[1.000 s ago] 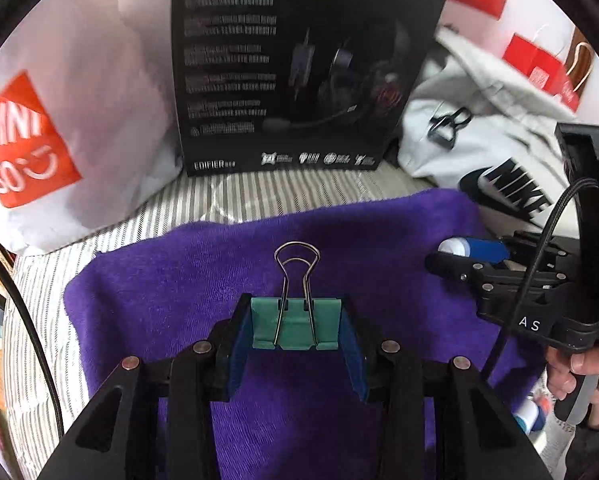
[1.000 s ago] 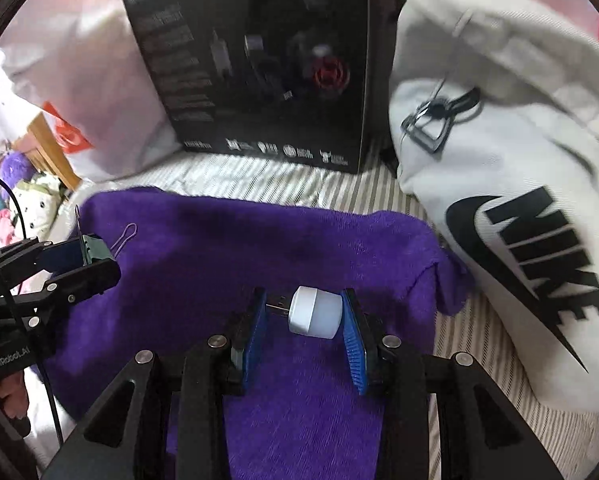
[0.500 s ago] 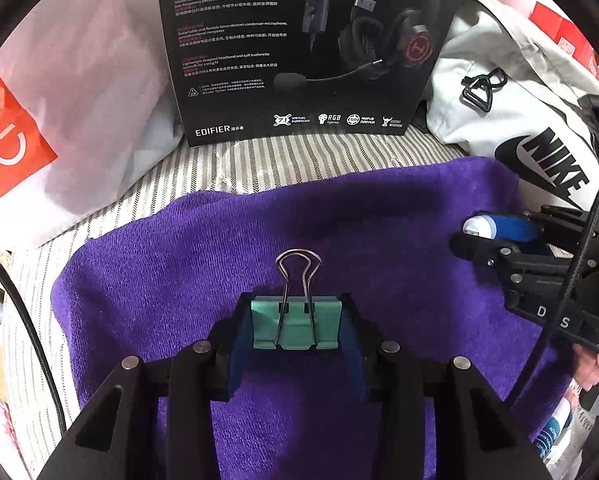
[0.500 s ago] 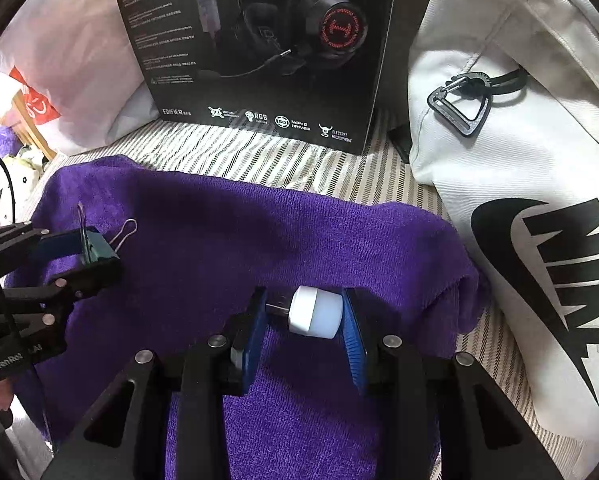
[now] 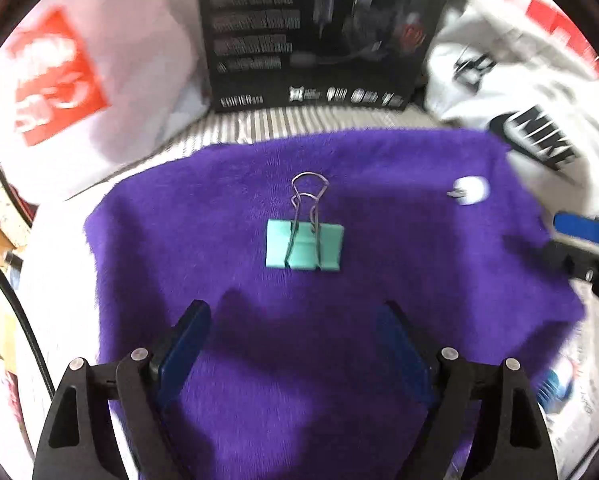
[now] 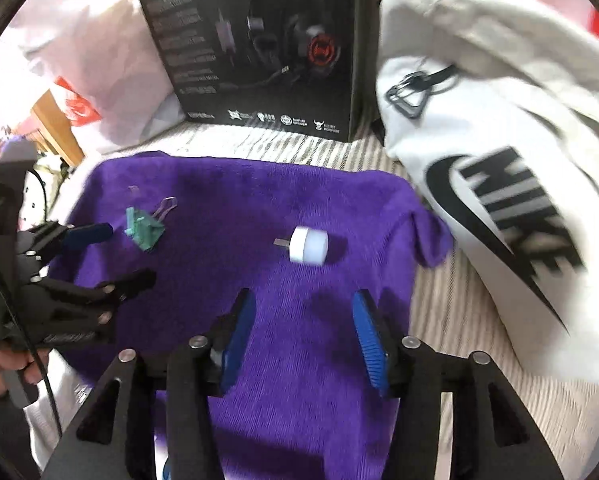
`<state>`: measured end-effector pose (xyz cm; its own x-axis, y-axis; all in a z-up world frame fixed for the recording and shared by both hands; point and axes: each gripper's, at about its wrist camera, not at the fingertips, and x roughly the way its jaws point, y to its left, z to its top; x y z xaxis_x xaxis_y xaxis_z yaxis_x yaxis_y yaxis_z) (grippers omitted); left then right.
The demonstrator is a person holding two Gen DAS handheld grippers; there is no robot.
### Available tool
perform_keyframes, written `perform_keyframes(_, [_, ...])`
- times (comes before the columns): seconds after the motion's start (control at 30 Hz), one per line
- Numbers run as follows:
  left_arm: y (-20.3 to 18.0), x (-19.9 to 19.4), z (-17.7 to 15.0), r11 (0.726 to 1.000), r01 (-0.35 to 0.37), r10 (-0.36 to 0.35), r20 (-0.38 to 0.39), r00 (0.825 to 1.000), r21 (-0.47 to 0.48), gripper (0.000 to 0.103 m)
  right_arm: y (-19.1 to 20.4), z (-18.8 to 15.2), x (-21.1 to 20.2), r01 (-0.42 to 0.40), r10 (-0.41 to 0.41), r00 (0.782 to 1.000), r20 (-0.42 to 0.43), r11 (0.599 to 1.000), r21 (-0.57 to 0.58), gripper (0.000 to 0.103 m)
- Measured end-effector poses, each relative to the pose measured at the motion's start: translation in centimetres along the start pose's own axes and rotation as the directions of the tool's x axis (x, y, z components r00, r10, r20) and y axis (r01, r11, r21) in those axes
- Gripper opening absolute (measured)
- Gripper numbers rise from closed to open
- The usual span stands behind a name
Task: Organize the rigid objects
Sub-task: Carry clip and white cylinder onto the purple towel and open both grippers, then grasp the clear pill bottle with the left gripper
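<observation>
While both jaws have just been opening, empty, teal binder clip (image 5: 304,245) lies flat.

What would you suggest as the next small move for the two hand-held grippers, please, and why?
Probably lift both clear. The left hand-held gripper has just opened, and the green binder clip lies free on the purple towel. The right hand-held gripper has likewise just opened, with the small white plug resting ahead of its fingers. Both seem placed.
</observation>
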<state>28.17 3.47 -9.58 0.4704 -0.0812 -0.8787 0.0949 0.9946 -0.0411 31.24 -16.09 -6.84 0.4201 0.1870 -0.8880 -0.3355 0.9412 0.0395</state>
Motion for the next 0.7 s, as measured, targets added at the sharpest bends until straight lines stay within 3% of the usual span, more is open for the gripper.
perform_keyframes(0.2, [-0.7, -7.7, -5.4, 0.994, 0.066, -0.058, 0.088, 0.994, -0.089, 0.086, 0.4, -5.0, -6.1, 0.001, -0.004, 0.997, 0.081, 0.999, 0.033, 0.079])
perform_keyframes(0.3, [-1.5, -9.7, -8.9, 0.987, 0.097, -0.086, 0.089, 0.992, -0.124, 0.086, 0.7, -8.2, -8.2, -0.025, 0.019, 0.995, 0.099, 0.998, 0.062, 0.081])
perform_keyframes(0.43, [-1.9, -8.0, -11.1, 0.981, 0.083, -0.083, 0.004, 0.997, -0.177, 0.086, 1.1, -12.8, -10.4, -0.050, 0.042, 0.995, 0.086, 0.994, 0.093, 0.081])
perform_keyframes(0.5, [-2.3, -7.0, -11.7, 0.982, 0.064, -0.071, -0.035, 0.997, -0.176, 0.086, 1.6, -14.1, -10.8, -0.020, 0.013, 0.997, 0.077, 0.996, 0.085, 0.081])
perform_keyframes(0.6, [-2.7, -5.9, -11.5, 0.980, 0.067, -0.080, -0.060, 0.995, -0.190, 0.086, 2.1, -16.1, -11.9, 0.030, -0.035, 0.997, 0.070, 0.998, 0.060, 0.081])
perform_keyframes(0.7, [-3.7, -5.0, -11.5, 0.987, 0.021, -0.037, -0.099, 0.994, -0.160, 0.086, 2.0, -18.0, -12.7, 0.014, -0.019, 0.997, 0.072, 0.997, 0.072, 0.081])
